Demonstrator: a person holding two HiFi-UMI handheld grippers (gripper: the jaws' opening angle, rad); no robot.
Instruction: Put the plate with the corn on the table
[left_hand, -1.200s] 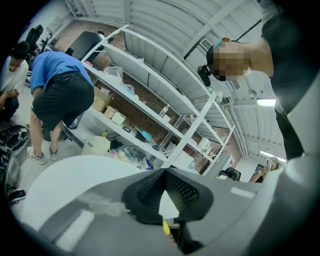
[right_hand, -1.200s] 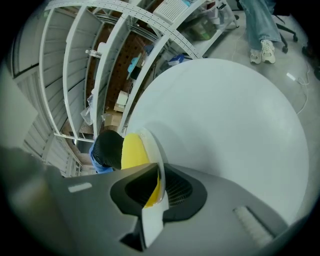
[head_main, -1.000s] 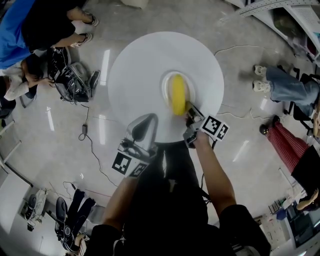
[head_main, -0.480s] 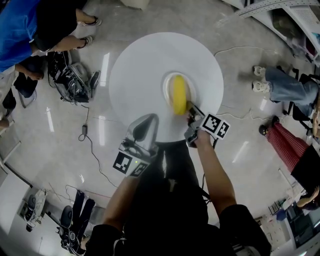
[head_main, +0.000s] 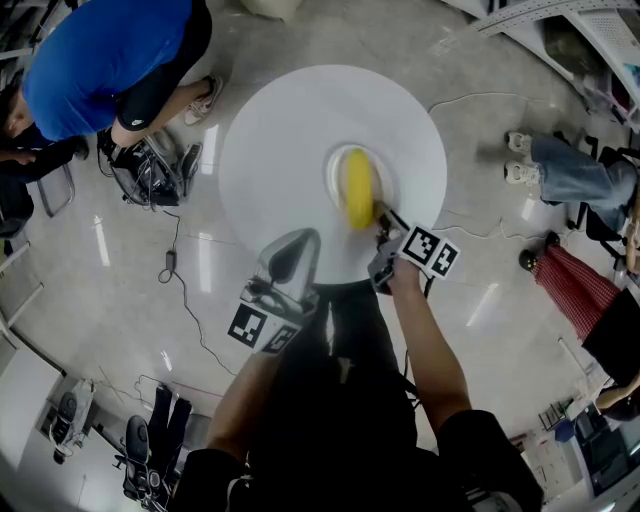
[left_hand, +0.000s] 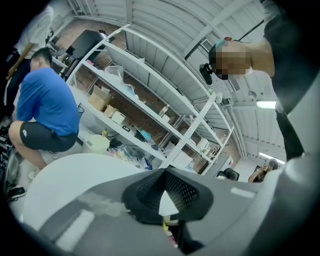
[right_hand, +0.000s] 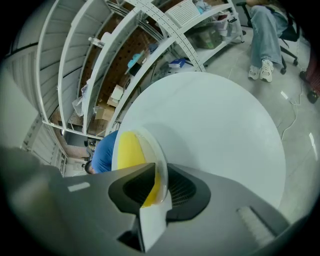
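On the round white desk (head_main: 290, 130), a bit right of centre, sits the plate (head_main: 330, 170) with the yellow corn (head_main: 356, 187) lying on it, long axis pointing away from me. My right gripper (head_main: 381, 222) is at the plate's near rim, angled down. Its fingers (right_hand: 185, 187) have just been opening and now stand apart. The plate rim runs between them, and the pads are not pressing on it. Corn shows yellow just past the rim in the right gripper view.

My left gripper (head_main: 296, 240) hangs over the near edge of the desk, left of the plate and not touching it. Its fingers meet at the tips with nothing between them.

Off the desk's far left, a person in a blue top (head_main: 110, 60) bends over on the shiny floor (head_main: 480, 300). A cable (head_main: 180, 290) trails across the floor on my left. At the right sits someone in jeans (head_main: 575, 175) and white shoes. Metal shelving (left_hand: 150, 100) with boxes stands beyond the desk.
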